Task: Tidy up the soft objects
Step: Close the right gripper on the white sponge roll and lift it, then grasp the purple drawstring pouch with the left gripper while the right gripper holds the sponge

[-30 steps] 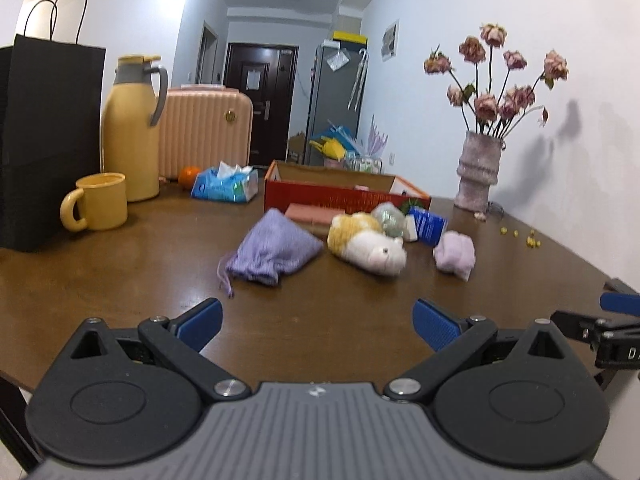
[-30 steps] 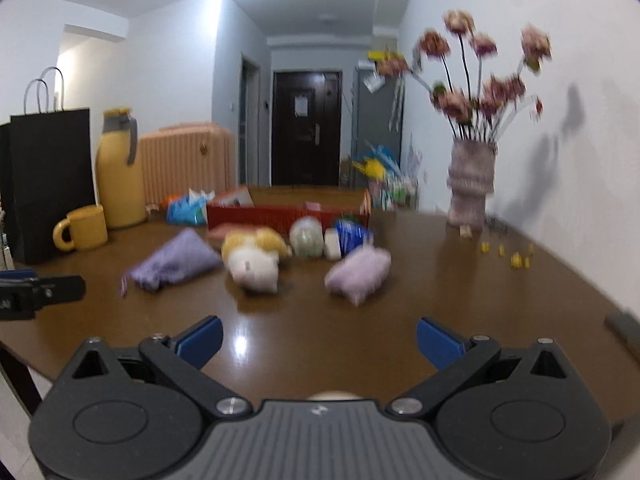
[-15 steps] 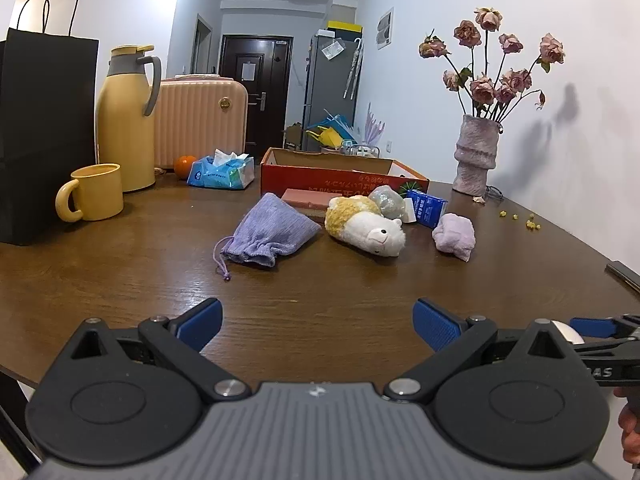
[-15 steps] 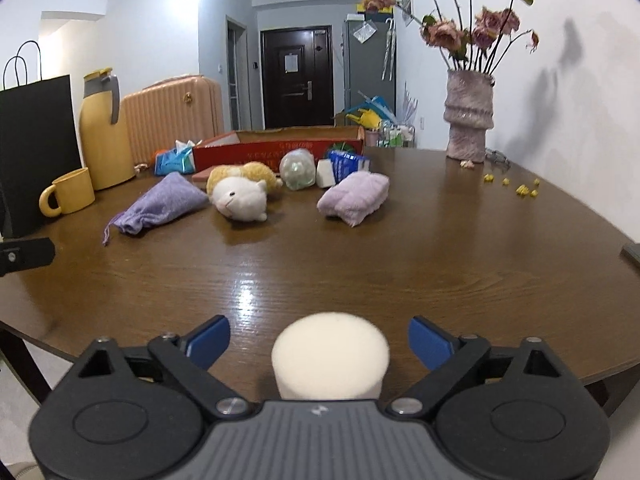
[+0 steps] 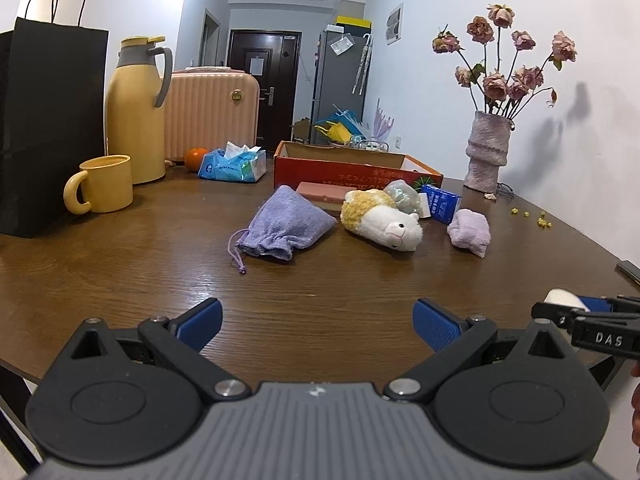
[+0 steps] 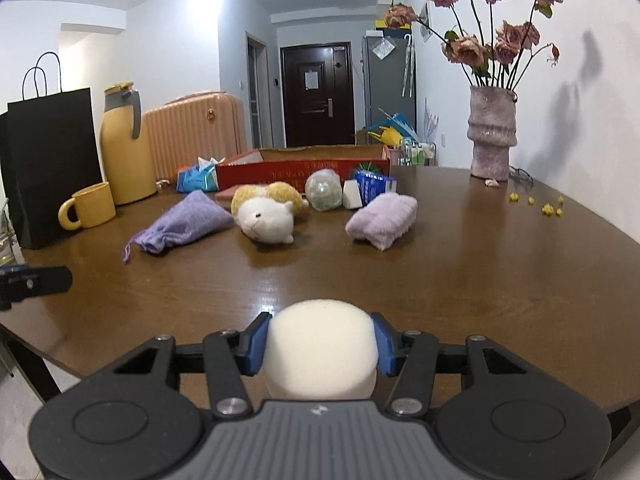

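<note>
From the left wrist view, bare wood stretches between the table (image 5: 120, 280) near edge and the purple pouch (image 5: 286, 228); the left gripper (image 5: 316, 320) hangs over it, jaws wide apart and empty.

From the right wrist view, the right gripper (image 6: 320, 344) sits at the near edge, jaws closing, pads touching both sides of a cream foam cylinder (image 6: 320, 344). Beyond it the tabletop is clear up to the plush toy (image 6: 268, 212) and folded lilac cloth (image 6: 382, 218).
</note>
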`<state>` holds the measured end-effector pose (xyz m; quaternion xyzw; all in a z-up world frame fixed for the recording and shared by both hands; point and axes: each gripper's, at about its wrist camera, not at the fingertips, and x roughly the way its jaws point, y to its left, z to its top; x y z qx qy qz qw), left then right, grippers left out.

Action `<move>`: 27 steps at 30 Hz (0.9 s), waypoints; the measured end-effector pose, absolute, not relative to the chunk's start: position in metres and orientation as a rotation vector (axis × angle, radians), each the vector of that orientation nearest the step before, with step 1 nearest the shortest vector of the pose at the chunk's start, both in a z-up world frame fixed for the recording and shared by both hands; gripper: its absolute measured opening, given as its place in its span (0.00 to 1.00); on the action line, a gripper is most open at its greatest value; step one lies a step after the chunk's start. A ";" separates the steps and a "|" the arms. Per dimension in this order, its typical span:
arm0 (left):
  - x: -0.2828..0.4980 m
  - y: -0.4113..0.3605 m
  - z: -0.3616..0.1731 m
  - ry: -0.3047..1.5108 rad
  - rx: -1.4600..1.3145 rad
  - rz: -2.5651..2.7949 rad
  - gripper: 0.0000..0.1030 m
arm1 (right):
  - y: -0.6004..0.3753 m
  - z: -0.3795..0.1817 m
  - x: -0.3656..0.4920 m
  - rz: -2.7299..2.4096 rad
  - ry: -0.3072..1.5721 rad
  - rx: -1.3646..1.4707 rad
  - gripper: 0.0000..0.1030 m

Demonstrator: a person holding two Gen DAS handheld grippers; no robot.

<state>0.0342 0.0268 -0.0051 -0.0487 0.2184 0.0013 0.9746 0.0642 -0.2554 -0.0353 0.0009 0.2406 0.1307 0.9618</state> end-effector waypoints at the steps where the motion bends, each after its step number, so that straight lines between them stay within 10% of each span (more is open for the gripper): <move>1: 0.036 0.028 -0.006 0.444 -0.100 0.005 1.00 | -0.255 -0.034 0.066 0.266 0.485 0.001 0.50; 27: 0.122 0.044 0.010 0.464 -0.068 0.049 1.00 | -0.238 0.005 0.151 0.304 0.434 -0.053 0.50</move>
